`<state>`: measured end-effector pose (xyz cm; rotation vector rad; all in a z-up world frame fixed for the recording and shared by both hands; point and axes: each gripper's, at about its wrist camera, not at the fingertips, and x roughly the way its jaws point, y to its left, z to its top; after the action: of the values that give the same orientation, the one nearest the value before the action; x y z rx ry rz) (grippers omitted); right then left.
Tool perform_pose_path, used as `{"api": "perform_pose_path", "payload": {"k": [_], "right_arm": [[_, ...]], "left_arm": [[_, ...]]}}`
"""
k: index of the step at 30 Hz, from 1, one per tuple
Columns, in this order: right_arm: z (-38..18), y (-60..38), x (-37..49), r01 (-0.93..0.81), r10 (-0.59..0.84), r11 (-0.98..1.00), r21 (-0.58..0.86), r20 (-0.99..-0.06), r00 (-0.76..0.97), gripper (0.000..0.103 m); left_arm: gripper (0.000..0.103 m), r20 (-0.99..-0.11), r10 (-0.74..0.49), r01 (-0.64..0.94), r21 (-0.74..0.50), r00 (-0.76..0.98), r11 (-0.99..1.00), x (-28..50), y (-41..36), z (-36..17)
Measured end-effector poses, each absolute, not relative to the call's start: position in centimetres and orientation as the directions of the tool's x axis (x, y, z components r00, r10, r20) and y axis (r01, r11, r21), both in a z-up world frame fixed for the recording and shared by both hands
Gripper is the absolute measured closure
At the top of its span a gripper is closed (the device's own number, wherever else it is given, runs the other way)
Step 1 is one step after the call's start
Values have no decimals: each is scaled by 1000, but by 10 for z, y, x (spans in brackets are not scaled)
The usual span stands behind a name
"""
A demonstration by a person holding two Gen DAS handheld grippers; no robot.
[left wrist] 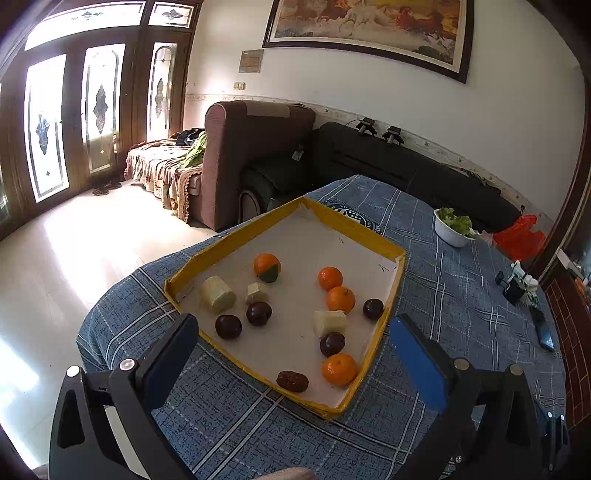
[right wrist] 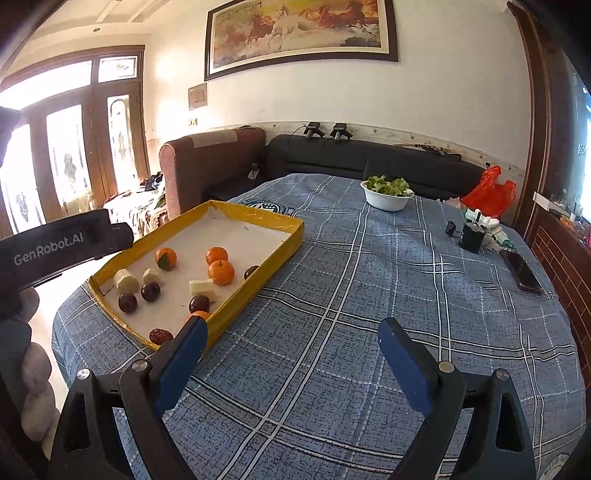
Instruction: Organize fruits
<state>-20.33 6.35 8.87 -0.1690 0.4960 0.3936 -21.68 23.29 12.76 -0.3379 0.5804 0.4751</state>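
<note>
Both claws agape beside fruit tray.

Dark sofa, horse painting, sunlit doors

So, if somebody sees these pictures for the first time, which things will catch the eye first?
Probably the shallow yellow-rimmed cardboard tray on the blue checked tablecloth, holding bright orange mandarins, dark purple plums and pale cut fruit chunks. Next, the white bowl of green lettuce at the table's far side. Both open tools, left and right, hover in the foreground, holding nothing.
</note>
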Motion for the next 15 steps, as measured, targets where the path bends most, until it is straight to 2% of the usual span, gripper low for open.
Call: {"api": "perform_pose_path", "payload": {"k": [15], "right_arm": [[98, 41, -231, -374, 312, 927, -39, -476, 822, 7]], "left_arm": [[0, -544, 311, -443, -127, 779, 887, -235, 197, 145]]}}
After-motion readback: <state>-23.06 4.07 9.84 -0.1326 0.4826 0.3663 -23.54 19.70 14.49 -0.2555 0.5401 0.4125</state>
